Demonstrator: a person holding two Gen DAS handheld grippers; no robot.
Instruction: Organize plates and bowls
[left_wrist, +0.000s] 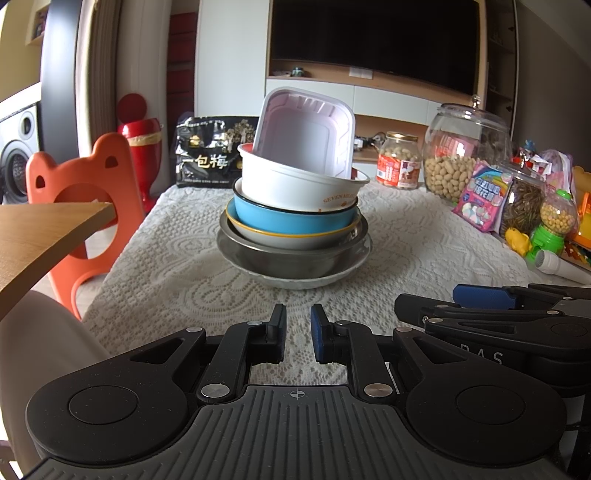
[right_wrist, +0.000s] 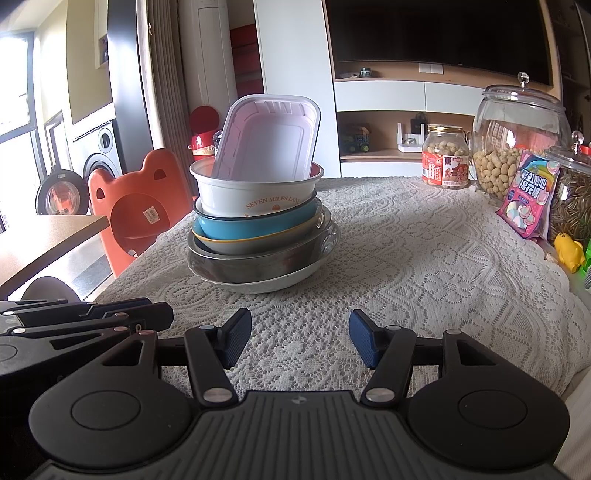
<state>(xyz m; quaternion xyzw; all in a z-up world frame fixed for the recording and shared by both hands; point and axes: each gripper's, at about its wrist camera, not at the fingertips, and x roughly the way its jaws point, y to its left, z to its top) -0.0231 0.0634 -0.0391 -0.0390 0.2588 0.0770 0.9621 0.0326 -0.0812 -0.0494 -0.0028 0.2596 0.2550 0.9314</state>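
Observation:
A stack of dishes stands on the lace-covered table (left_wrist: 406, 251) (right_wrist: 424, 266). From the bottom: a pale plate (left_wrist: 295, 282) (right_wrist: 258, 284), a metal bowl (left_wrist: 291, 258) (right_wrist: 251, 264), a yellow-rimmed bowl (left_wrist: 288, 236) (right_wrist: 243, 245), a blue bowl (left_wrist: 288, 216) (right_wrist: 251, 225), a white bowl (left_wrist: 295, 188) (right_wrist: 255, 195), and a white square tray (left_wrist: 306, 136) (right_wrist: 269, 144) tilted on edge inside it. My left gripper (left_wrist: 298, 336) is near the table's front, its fingers a narrow gap apart, empty. My right gripper (right_wrist: 298, 339) is open and empty, short of the stack.
Snack jars (left_wrist: 461, 151) (right_wrist: 517, 140), a candy packet (left_wrist: 480, 203) (right_wrist: 528, 199) and toys (left_wrist: 546, 229) line the right side. A black bag (left_wrist: 210, 155) stands at the back left. An orange chair (left_wrist: 81, 192) (right_wrist: 136, 206) and a wooden tabletop (left_wrist: 37, 240) (right_wrist: 40, 240) are at the left.

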